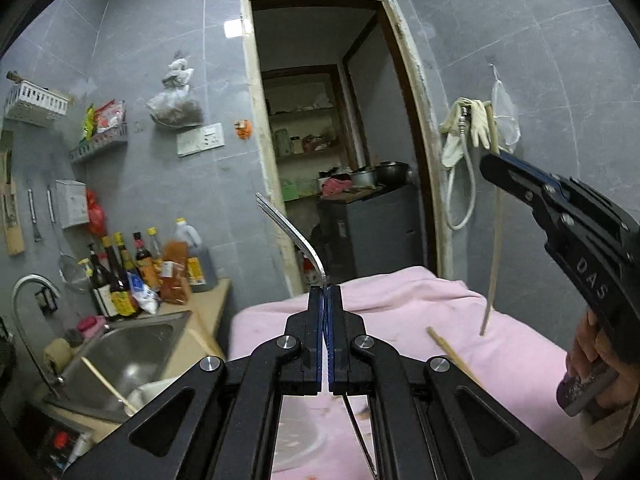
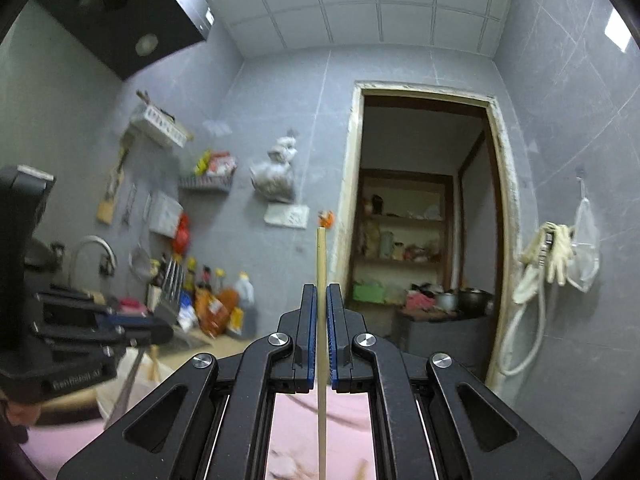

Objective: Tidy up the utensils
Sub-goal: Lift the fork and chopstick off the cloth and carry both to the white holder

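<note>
The black left gripper (image 1: pixel 325 289) is clamping a curved silver metal fork (image 1: pixel 294 236) above the pink cloth-covered table (image 1: pixel 400 304).

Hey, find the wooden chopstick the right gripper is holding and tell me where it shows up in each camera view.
Left wrist view: the wooden chopstick hangs at right, clamped in the right gripper, its lower end above the pink cloth.
Right wrist view: the chopstick stands upright at centre, pinched between the right gripper pads, running down past the bottom edge.
Shared landmark: the open doorway.
</note>
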`<state>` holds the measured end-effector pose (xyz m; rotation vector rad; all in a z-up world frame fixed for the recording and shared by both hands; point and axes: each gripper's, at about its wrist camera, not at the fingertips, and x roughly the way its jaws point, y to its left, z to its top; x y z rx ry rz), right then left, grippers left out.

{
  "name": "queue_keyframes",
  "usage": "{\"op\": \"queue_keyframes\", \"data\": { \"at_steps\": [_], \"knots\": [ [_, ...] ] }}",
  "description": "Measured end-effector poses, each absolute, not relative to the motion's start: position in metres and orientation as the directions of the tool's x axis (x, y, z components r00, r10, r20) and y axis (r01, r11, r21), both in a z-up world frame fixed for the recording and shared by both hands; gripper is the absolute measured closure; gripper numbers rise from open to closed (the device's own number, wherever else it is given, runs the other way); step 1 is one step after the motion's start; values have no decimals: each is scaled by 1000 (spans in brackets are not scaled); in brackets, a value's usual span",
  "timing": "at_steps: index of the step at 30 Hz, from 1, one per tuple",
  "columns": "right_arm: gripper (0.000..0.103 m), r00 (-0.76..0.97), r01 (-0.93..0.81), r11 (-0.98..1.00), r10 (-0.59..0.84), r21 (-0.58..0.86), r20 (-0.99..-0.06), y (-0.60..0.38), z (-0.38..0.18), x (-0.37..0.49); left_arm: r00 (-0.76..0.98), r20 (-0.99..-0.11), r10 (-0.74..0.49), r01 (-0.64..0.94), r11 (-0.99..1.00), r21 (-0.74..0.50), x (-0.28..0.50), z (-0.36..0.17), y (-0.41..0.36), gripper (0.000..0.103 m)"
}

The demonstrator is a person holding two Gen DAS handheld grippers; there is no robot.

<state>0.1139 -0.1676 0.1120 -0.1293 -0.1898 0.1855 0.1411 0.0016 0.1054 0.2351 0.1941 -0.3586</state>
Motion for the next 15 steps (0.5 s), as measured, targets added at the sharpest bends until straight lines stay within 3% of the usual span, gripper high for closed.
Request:
{"op": "queue_keyframes", "data": {
  "at_steps": [8,15],
  "knots": [
    [100,922,-308,949,317,-73,224,-112,138,147,961,-175,-213,247,949,197,146,124,62,103],
    [100,887,-423,906,416,-10,203,-69,143,187,988,-134,-75,93,986,136,173,135,121,103]
  ]
}}
